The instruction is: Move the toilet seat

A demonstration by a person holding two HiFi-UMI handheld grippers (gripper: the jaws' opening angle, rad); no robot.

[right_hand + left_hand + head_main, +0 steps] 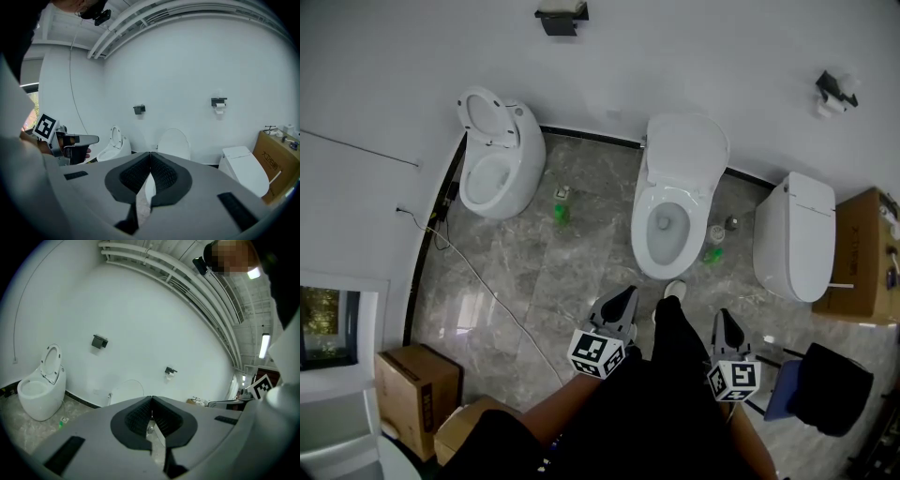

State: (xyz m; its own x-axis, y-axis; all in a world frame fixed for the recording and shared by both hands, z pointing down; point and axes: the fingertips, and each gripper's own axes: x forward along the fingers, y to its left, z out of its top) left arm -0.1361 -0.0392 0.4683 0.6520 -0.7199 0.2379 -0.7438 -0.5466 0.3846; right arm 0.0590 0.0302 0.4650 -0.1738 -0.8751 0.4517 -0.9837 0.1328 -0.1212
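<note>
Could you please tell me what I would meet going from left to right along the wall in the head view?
Toilet with its seat raised → green bottle on the floor → open toilet with its lid up → closed toilet → brown cardboard box.

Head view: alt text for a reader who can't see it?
Two shut, empty grippers, left gripper and right gripper, are held before the middle toilet, whose lid is up. The left toilet is open too, the right toilet closed.
</note>
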